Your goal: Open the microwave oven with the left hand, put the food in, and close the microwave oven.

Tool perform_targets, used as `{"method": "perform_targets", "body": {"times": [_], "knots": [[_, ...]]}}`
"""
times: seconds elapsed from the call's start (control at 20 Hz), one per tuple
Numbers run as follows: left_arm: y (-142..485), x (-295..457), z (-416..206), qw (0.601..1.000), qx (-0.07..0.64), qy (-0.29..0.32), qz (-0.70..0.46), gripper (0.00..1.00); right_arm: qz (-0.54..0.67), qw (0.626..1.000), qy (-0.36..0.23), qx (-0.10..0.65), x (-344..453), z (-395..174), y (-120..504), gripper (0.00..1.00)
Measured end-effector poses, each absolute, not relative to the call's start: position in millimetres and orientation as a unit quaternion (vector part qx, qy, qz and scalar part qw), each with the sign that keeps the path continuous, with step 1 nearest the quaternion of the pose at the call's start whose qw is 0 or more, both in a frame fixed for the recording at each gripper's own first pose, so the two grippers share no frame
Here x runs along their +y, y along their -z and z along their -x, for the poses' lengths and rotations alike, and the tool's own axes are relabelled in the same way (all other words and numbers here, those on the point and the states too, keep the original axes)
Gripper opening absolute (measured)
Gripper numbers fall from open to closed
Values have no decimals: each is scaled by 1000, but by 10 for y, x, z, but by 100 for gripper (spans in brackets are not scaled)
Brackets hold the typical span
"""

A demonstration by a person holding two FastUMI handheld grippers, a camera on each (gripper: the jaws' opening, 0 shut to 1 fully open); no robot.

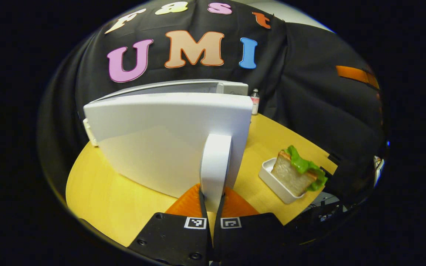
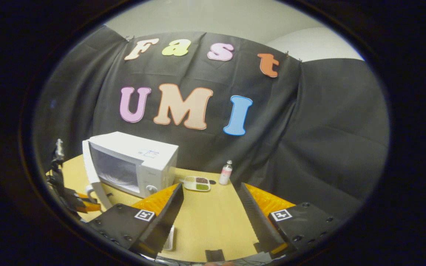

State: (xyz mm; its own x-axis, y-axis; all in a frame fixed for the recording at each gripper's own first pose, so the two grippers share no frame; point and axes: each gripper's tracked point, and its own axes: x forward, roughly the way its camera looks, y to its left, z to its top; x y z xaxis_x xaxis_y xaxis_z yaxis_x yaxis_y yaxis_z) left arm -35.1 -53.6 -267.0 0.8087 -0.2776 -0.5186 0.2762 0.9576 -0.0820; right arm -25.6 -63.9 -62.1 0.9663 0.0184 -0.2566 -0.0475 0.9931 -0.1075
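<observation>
— Left gripper (image 1: 213, 201) first: what's it doing?

— Clamped on the door handle (image 1: 215, 166), both fingers pressed to the white upright bar, one each side. The microwave door (image 1: 168, 136) stands swung out from the oven, its broad outer face towards that camera.

— How will the door handle?

— My guess: stiff and light, turning on its hinge, so a pull along the arc should do. The handle is smooth plastic and may slip if the grip is loose.

— And the food?

— To the right of that gripper in the left gripper view: a sandwich (image 1: 297, 170) with lettuce, standing in a small white tray (image 1: 275, 183) on the yellow table (image 1: 102, 184), near the table's edge. It looks soft and easily crushed, so I'd take it by the tray's rim rather than the bread.

— The right gripper (image 2: 210, 218)?

— Fingers spread wide, nothing between them, hovering over bare table. From its view the microwave (image 2: 150, 166) sits off to the left, door ajar, with a divided dish (image 2: 197, 183) and a small bottle (image 2: 226, 172) behind.
</observation>
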Motion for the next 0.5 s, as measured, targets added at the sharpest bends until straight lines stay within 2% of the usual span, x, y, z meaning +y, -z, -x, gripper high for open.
{"method": "perform_targets", "body": {"times": [0.5], "knots": [[2760, 1262, 1224, 952, 304, -15, 19, 0, 36, 979, -139, 145, 776, 70, 776, 98]]}}
